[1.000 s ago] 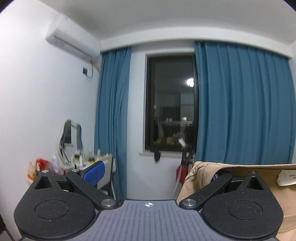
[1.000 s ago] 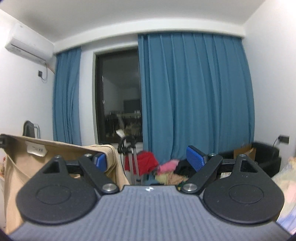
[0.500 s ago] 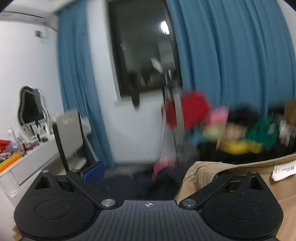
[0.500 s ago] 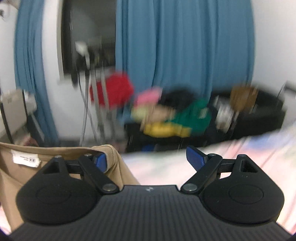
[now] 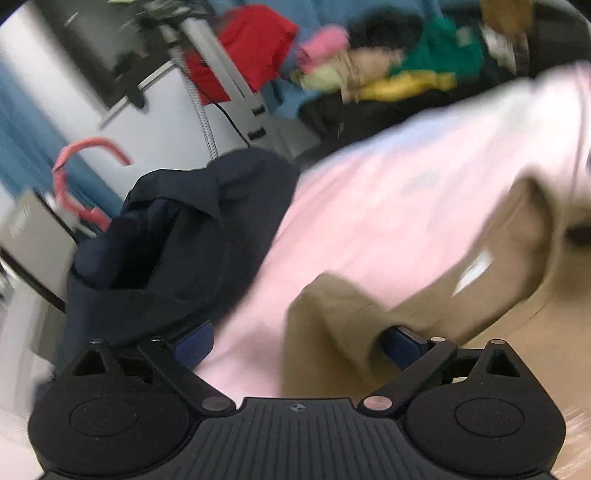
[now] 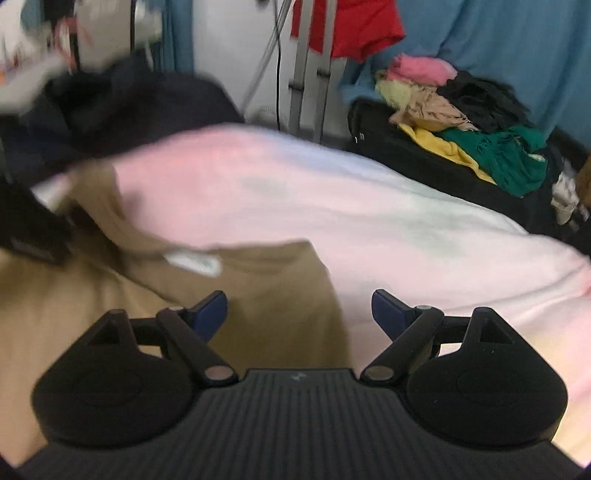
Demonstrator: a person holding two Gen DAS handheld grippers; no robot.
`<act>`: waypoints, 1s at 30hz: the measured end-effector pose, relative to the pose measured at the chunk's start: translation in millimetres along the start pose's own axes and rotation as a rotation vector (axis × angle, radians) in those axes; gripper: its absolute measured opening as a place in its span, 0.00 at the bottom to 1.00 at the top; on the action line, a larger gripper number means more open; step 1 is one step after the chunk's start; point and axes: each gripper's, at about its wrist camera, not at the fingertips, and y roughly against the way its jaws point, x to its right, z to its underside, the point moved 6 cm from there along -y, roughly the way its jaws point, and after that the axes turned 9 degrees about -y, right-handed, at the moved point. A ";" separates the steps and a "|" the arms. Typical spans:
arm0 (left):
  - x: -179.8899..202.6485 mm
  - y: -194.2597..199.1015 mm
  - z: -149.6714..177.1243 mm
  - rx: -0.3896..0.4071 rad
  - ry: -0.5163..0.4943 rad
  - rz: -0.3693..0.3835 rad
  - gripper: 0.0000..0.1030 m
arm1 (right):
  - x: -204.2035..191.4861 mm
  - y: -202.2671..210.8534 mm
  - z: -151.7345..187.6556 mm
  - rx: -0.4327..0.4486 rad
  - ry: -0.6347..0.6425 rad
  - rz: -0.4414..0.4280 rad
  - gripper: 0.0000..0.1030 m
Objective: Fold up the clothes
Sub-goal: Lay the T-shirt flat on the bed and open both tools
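A tan garment [image 5: 424, 295] with a white label [image 5: 474, 269] lies partly spread on the pink bed sheet [image 5: 388, 184]. My left gripper [image 5: 297, 339] is open just above the sheet, and the garment's edge is draped over its right finger. In the right wrist view the same tan garment [image 6: 258, 280], with its label [image 6: 194, 263], stretches off to the left. My right gripper [image 6: 297, 310] is also open; the cloth lies under and against its left finger, and its right finger is over the bare sheet [image 6: 369, 206]. Neither pair of pads presses on the cloth.
A dark navy garment [image 5: 177, 240] is heaped at the bed's far left edge. Beyond the bed are a metal stand with a red garment [image 6: 351, 26], a pile of mixed clothes [image 6: 461, 118] on a black case, and blue curtains. The picture is motion-blurred.
Both views swung down from the window and curtains to the bed. The tan garment, hanging in the air between the grippers before, has come down onto the pink sheet. Both jaws stayed wide.
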 end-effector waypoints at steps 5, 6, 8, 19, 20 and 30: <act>-3.5 66.7 24.7 0.250 0.147 0.054 1.00 | 1.4 54.2 16.6 0.143 -0.210 -0.050 0.84; -2.6 83.3 31.8 0.294 0.162 0.035 1.00 | 2.2 67.5 22.3 0.172 -0.255 -0.051 0.84; -0.3 111.7 59.9 0.357 0.219 0.050 1.00 | -2.9 95.5 40.4 0.223 -0.266 -0.037 0.84; 42.5 276.5 244.3 0.461 0.365 -0.022 1.00 | -43.8 251.9 147.6 0.424 -0.275 -0.011 0.84; 46.7 290.0 262.0 0.467 0.358 -0.039 1.00 | -48.7 263.0 161.9 0.442 -0.268 -0.007 0.84; 59.0 319.3 340.5 0.403 0.494 0.047 0.98 | -66.1 285.4 260.3 0.437 -0.323 -0.058 0.84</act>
